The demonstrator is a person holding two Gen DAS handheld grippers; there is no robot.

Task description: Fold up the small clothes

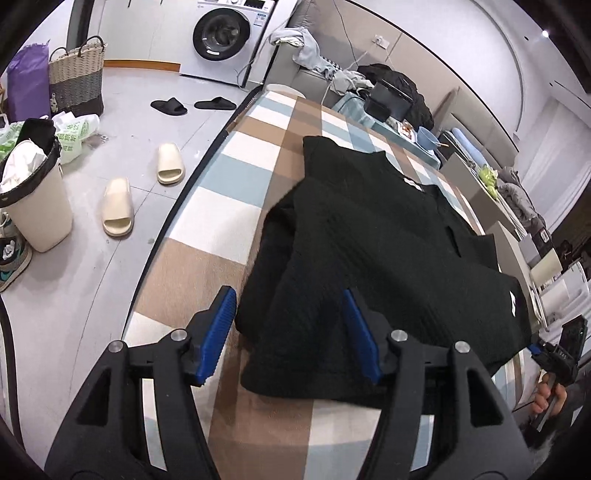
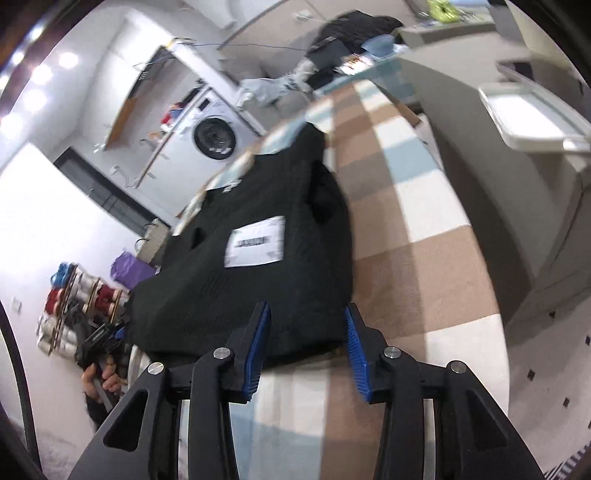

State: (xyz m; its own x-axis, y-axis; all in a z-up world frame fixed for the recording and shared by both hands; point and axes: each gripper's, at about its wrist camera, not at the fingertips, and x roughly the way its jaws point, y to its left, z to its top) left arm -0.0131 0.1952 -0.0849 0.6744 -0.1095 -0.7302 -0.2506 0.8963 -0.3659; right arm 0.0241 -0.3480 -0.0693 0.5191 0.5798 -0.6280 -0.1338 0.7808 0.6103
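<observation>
Black knit top [image 1: 376,236] on checked blanket [image 1: 236,206], left tongs [image 1: 290,332] wide, right tongs [image 2: 306,339] wide.

Left wrist view sits low and close over the near edge of the checked blanket [image 1: 236,192], looking forward between its own blue fingers [image 1: 218,332] — floor and washing machine [image 1: 229,35] beyond, at upper left. Right wrist view comes in from the other side, tilted and blurred, just as close. Both share the black garment [image 1: 376,258] and the washing machine, and each catches the other gripper at its edge.
</observation>
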